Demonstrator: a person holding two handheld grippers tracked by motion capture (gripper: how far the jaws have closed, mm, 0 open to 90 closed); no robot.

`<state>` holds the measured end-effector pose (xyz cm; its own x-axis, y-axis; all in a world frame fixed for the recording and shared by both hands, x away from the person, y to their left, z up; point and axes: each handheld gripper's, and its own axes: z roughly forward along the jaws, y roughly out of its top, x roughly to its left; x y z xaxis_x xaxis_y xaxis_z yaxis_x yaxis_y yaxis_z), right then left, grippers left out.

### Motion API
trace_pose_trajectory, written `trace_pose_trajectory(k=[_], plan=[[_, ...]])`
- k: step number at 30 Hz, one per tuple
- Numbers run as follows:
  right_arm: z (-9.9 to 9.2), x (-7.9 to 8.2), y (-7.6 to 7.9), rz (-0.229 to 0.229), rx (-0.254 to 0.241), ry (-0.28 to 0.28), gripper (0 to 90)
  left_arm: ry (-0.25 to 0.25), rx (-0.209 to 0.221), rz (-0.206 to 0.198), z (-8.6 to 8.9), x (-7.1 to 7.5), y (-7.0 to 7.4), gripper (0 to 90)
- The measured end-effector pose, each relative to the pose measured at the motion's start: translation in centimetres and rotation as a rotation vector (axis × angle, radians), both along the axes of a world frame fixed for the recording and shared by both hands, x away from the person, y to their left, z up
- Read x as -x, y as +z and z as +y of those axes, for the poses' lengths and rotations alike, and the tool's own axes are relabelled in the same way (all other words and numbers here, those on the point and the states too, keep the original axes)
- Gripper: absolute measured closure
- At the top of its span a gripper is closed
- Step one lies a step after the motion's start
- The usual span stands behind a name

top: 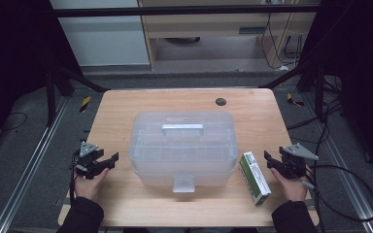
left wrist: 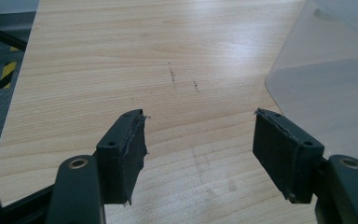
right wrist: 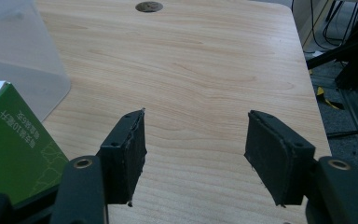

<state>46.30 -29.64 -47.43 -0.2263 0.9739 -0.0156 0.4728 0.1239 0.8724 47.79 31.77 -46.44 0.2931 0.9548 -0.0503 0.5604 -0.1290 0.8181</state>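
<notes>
Dim grey flooring and dark frame posts surround the pale wooden table (top: 126, 199) where we sit. Our left gripper (top: 98, 164) and right gripper (top: 275, 163) both hover with jaws spread, pinching nothing. Between them sits a translucent plastic lidded storage box (top: 183, 145), seemingly latched. Just beside the right gripper lies a green-and-white cardboard carton (top: 254, 177); we judge a careless sweep could knock it off the near edge.
</notes>
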Motion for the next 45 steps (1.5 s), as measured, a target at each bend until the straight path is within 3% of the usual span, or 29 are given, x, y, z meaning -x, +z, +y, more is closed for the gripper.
trace_pose_trajectory(k=[13,21,22,26,35,45], plan=[[0.1,0.1,0.4,0.000,-0.004,0.011,37.2,-0.021,0.012,-0.033,-0.1,0.4,1.5,34.8],[0.6,0.0,0.6,0.017,0.016,0.022,36.4,-0.065,-0.009,-0.089,-0.1,1.1,4.6,36.7],[0.5,-0.1,0.6,0.018,0.013,0.020,36.0,-0.077,-0.012,-0.095,0.1,1.2,5.5,36.5],[0.4,0.0,0.6,0.019,0.010,0.006,35.9,-0.098,0.000,-0.127,0.3,1.5,7.3,37.1],[0.4,0.0,0.7,0.008,0.016,0.006,35.1,-0.129,-0.021,-0.163,-0.2,1.4,9.6,37.2],[0.5,-0.1,0.9,0.005,0.013,0.007,35.8,-0.196,-0.035,-0.170,-1.4,0.6,11.3,39.1]])
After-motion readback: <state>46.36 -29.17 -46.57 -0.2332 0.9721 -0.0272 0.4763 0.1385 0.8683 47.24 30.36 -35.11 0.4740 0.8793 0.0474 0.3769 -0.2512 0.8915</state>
